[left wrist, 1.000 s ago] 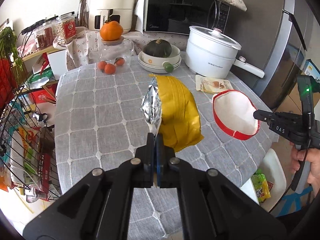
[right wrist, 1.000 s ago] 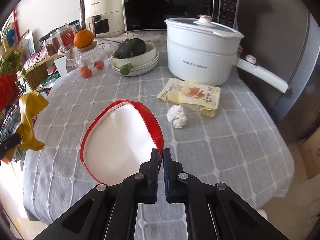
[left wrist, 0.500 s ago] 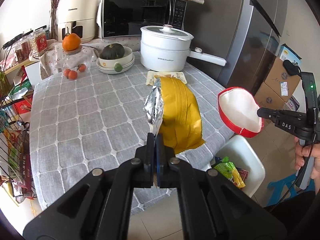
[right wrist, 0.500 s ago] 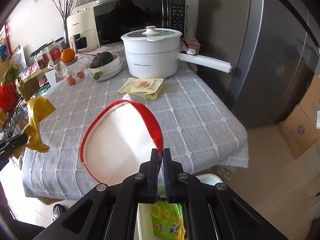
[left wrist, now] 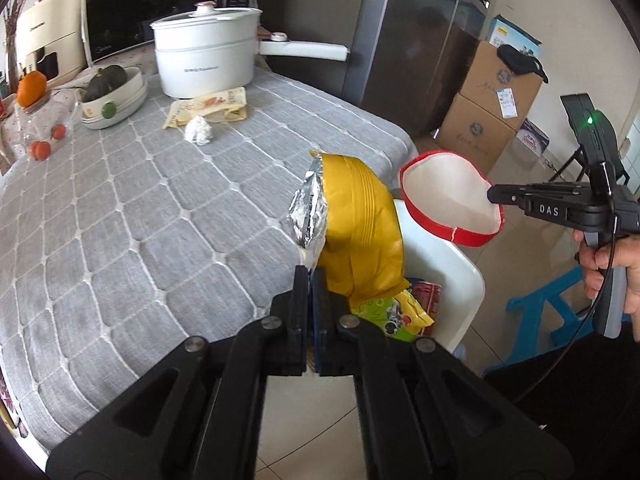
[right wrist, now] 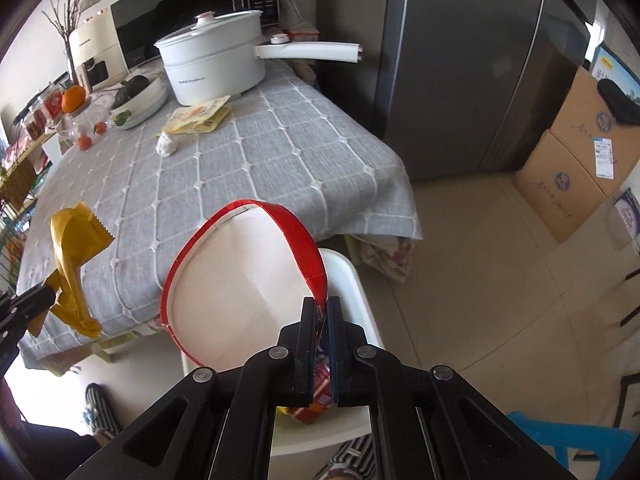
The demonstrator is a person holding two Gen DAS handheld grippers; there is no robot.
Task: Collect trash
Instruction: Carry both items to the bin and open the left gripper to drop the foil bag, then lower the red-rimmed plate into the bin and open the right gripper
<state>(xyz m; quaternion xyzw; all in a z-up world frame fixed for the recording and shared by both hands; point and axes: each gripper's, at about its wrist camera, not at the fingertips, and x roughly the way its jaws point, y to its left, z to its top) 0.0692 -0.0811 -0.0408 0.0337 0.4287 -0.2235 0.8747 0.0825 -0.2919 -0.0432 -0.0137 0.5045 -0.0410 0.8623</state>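
My left gripper (left wrist: pixel 311 276) is shut on a yellow foil snack bag (left wrist: pixel 356 224) and holds it above the white trash bin (left wrist: pixel 456 268) beside the table; the bag also shows in the right wrist view (right wrist: pixel 76 248). My right gripper (right wrist: pixel 323 307) is shut on the rim of a red-and-white paper bowl (right wrist: pixel 240 284), held over the same bin (right wrist: pixel 352 280); the bowl also shows in the left wrist view (left wrist: pixel 448 196). Wrappers (left wrist: pixel 392 312) lie in the bin. A crumpled white tissue (left wrist: pixel 198 132) and a yellow packet (left wrist: pixel 208 108) lie on the table.
The grey checked tablecloth (left wrist: pixel 120 208) covers the table. A white pot (left wrist: pixel 206 56), a bowl with a squash (left wrist: pixel 114 92), a microwave (left wrist: pixel 152 8) and fruit stand at the back. A fridge (right wrist: pixel 460 80), cardboard boxes (right wrist: pixel 580 152) and a blue stool (left wrist: pixel 540 316) stand near the bin.
Both grippers have swung right, off the table, carrying the yellow bag and the red bowl over the white bin. Both stay shut on their loads.
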